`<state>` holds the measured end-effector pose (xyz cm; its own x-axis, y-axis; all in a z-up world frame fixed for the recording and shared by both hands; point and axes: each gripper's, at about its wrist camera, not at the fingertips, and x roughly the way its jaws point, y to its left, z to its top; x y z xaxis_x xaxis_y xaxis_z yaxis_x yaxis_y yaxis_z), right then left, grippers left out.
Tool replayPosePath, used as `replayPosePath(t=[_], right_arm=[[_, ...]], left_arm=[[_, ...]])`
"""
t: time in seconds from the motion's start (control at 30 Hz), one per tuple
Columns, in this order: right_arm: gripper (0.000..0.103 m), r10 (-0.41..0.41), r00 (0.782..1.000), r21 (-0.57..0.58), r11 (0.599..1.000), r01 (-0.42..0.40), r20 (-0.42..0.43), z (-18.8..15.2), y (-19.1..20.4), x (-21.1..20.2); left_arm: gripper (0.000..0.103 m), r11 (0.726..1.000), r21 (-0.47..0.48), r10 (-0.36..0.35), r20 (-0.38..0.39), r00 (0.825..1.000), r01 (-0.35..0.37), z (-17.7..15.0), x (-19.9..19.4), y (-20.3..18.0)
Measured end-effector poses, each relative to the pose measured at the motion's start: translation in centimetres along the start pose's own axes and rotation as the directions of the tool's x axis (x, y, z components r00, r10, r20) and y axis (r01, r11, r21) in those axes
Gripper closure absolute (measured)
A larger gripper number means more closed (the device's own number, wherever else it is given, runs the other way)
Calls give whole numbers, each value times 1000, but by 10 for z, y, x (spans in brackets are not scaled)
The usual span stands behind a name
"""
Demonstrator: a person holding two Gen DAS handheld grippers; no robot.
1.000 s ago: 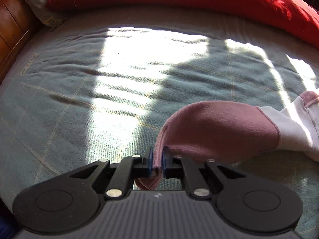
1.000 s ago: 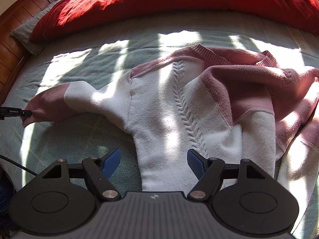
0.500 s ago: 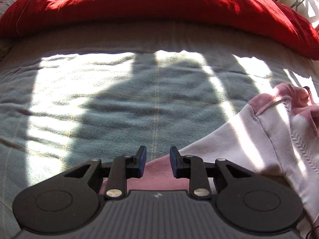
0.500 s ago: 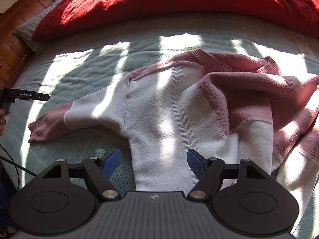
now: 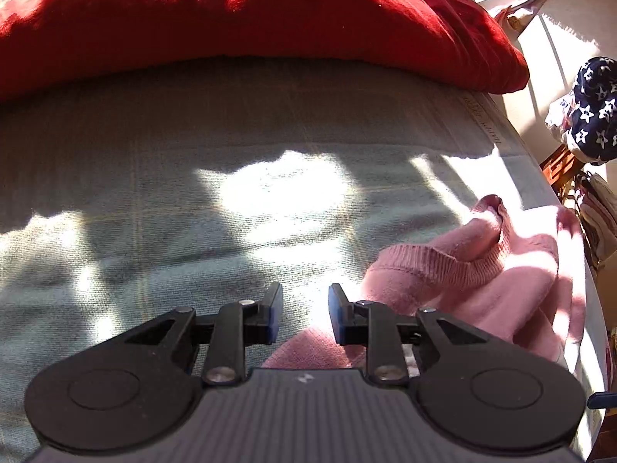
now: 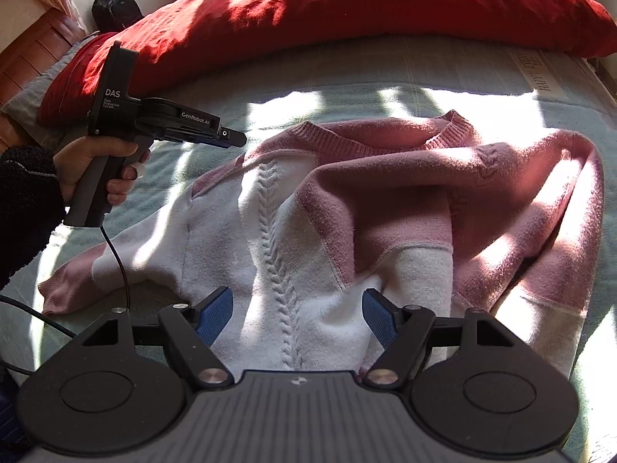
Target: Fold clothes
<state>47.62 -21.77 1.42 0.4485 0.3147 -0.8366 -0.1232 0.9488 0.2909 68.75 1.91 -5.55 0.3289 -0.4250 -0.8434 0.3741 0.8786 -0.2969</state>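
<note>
Pink-and-white sweater (image 6: 347, 223) spread flat, left gripper (image 5: 304, 312) tilted down, jaws slightly apart, right gripper (image 6: 297, 316) wide apart above hem

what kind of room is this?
Most likely a bedroom: the sweater lies on a bed with a green blanket, a long red pillow at its head, and a wooden headboard.

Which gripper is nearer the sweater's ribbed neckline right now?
Left. The left gripper hangs open just left of the sweater's ribbed neckline, by the shoulder. The right gripper hovers open over the white lower body, near the hem.
</note>
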Motion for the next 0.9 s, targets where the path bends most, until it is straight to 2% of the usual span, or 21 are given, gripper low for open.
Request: replayPosePath(t=[0.17,0.3,0.47,0.57,0.67,0.87,0.9], right_arm=[[25,4,997,-150,989,7,73,49,-43,-9],[25,24,995,-254,967,0,92,99,-76,-3],[25,-24,999,-437,899,43,48,150,-98,42],[27,-20,1000,-476,879,27,19,163,-101,71],[28,47,999,-478,877,-40,2,168,-94,87],[30,156,984,-535,826,-176,-81,157,-62,106],[30,148,984,-542,821,-178,-99,153,-60,110]], left_arm=[[78,1000,8,-16,-62,998,17,1,19,-6],[78,1000,-18,-24,-63,998,22,-2,23,-6],[78,999,16,-39,-64,997,40,-11,14,-20],[78,997,67,-25,-56,998,29,-20,10,-33],[78,997,73,-29,-55,998,33,-28,7,-41],[78,994,97,-45,-46,998,49,-35,1,-48],[78,994,95,-50,-47,998,55,-34,2,-46]])
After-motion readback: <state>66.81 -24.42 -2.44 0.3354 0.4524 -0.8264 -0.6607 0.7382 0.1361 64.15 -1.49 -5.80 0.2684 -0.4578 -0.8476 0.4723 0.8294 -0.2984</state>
